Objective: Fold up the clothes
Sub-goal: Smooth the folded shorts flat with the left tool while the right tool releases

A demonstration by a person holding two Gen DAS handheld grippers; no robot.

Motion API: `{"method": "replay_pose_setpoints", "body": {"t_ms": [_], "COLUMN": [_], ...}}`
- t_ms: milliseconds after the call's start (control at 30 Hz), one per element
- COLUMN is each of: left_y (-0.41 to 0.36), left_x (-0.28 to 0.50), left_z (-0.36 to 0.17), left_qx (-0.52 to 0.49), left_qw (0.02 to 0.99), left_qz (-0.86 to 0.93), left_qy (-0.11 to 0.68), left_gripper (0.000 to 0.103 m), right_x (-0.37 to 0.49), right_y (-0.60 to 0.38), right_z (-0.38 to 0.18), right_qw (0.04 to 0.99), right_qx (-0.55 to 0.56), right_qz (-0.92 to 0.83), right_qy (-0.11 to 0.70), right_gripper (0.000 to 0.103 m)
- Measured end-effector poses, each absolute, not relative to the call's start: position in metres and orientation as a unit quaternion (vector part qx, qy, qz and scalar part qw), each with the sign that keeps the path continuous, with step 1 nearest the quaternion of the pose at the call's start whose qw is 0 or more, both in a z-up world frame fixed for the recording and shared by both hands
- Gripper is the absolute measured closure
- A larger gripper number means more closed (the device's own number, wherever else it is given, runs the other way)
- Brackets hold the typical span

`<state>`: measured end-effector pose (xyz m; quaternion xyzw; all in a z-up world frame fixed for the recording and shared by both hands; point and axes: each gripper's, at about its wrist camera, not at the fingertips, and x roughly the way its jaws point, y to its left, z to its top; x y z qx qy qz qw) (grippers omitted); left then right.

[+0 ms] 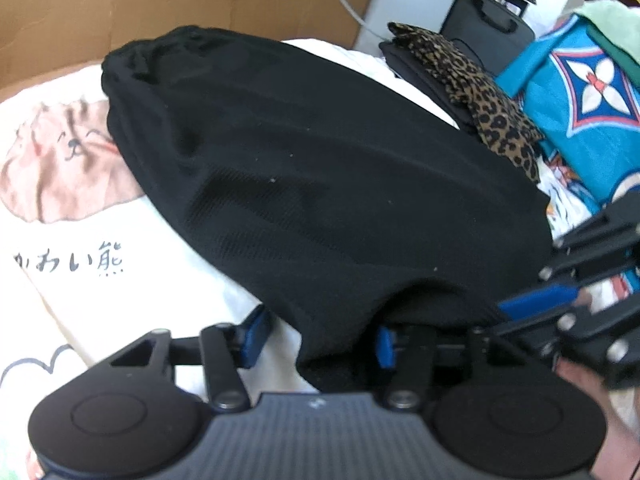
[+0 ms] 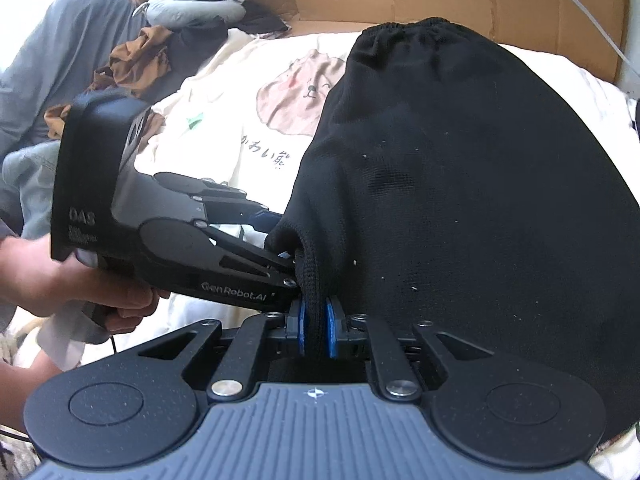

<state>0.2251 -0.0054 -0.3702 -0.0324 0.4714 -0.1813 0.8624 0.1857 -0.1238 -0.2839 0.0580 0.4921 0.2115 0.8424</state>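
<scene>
Black garment (image 2: pixel 460 184) is lying spread over a cream blanket with a bear print (image 1: pixel 80 240), filling the middle and right of the right wrist view, its gathered elastic edge at the upper middle of the frame. The right gripper (image 2: pixel 316 324) is pinching a thick rolled hem at the lower middle, its blue pads pressed together on the cloth. The left gripper (image 1: pixel 320 336) is sitting at the same near edge; its two blue pads are standing apart, with the cloth bunching between them, so it is not gripping yet.

Both claws are working very near one another, so I think they could bump or catch the same fold. If only the right side is lifting, the garment may be dragging crookedly and wrinkling the blanket. The knit looks thick and soft, so the rolled hem could also slip out. A leopard-print cloth (image 1: pixel 476 96) is lying at the upper right.
</scene>
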Motion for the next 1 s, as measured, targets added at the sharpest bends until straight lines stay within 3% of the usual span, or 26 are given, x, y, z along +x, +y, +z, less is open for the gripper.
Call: {"method": "replay_pose_setpoints", "body": {"t_ms": [33,100,300,533,1000], "left_y": [-0.005,-0.003,0.001,0.023,0.055], "left_x": [0.224,0.222,0.208,0.191,0.163], "left_z": [-0.37,-0.368,-0.36,-0.348,-0.324], "left_qx": [-0.033,-0.033,-0.031,-0.064,-0.113], "left_qw": [0.863,0.863,0.862,0.858,0.844], "left_qz": [-0.181,-0.178,-0.178,-0.167,-0.158], "left_qy": [0.471,0.472,0.475,0.482,0.501], "left_gripper": [0.055,0.069,0.087,0.094,0.102], "right_x": [0.186,0.185,0.187,0.186,0.187], "right_y": [-0.129,-0.145,-0.2,-0.228,-0.245], "right_z": [-0.282,-0.278,-0.291,-0.319,-0.333], "right_qw": [0.842,0.848,0.858,0.855,0.855], "right_qx": [0.064,0.088,0.114,0.076,0.065], "right_qz": [0.213,0.204,0.105,0.001,-0.017], "right_qy": [0.491,0.48,0.49,0.514,0.515], "right_gripper": [0.065,0.055,0.055,0.056,0.058]}}
